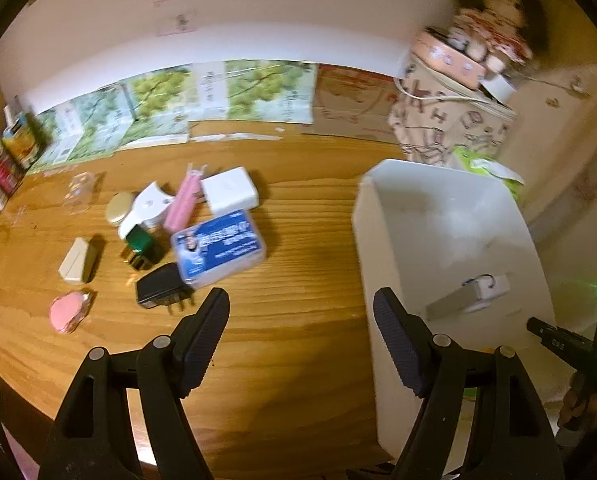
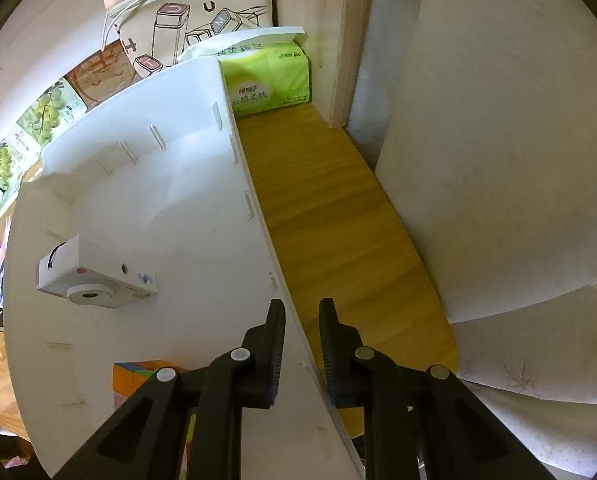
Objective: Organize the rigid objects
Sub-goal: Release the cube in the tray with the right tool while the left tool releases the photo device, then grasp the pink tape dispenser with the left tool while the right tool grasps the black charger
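We've got the right gripper (image 2: 302, 320) pinched on the white bin (image 2: 202, 80)'s side wall, probably to steady it, while our left gripper (image 1: 300, 308) hangs spread and empty over the table (image 1: 298, 240), facing the black charger (image 1: 160, 286) and remaining clutter.

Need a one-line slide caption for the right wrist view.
Right gripper fingers straddle the white bin wall; toy camera and colour cube lie inside.

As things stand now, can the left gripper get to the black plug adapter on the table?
Probably yes. The left gripper is open and empty, and the black plug adapter lies just beyond its left finger on bare wood; nothing stands between them.
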The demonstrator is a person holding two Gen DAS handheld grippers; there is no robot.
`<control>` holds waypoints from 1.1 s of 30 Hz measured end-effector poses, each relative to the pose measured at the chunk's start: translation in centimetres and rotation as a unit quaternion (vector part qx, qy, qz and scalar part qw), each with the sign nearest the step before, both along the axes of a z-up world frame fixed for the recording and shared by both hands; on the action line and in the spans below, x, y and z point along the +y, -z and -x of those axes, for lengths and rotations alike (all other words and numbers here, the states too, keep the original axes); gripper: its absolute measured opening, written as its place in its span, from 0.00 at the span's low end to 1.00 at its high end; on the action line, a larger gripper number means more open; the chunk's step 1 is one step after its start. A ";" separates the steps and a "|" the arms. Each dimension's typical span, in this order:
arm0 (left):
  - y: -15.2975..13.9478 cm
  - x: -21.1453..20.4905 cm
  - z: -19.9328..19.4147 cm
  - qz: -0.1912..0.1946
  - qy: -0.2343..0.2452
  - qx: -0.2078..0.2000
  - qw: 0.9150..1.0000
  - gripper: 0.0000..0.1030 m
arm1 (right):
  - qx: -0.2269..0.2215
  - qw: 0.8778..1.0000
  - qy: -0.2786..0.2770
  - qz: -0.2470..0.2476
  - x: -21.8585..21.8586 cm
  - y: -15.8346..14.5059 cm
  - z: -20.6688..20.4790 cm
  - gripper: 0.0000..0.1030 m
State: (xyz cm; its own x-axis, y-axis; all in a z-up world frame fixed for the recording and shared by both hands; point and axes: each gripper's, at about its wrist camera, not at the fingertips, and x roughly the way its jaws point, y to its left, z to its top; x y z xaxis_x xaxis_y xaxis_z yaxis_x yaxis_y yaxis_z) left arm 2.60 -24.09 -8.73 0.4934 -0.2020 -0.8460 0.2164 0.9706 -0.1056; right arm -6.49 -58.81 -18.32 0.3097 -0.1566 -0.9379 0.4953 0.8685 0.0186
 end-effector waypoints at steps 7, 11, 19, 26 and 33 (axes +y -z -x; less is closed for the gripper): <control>0.2 3.3 -0.8 -0.006 -0.043 0.002 0.999 0.75 | 0.001 1.000 -0.018 -0.019 1.7 0.0 -1.5 0.09; 0.4 5.6 -1.2 -0.010 -0.070 0.004 0.997 0.75 | -0.006 0.999 -0.040 -0.013 4.1 -0.4 -2.5 0.06; 0.7 10.5 -2.0 -0.021 -0.114 0.006 0.993 0.75 | -0.011 0.996 -0.091 0.003 8.8 -0.6 -5.5 0.03; 1.5 15.3 -3.0 -0.042 -0.138 0.016 0.989 0.75 | -0.014 0.994 -0.109 0.018 11.8 -0.9 -8.4 0.03; 3.5 19.6 -4.6 -0.071 -0.127 0.057 0.988 0.75 | -0.007 0.994 -0.089 0.056 12.9 -2.1 -9.9 0.09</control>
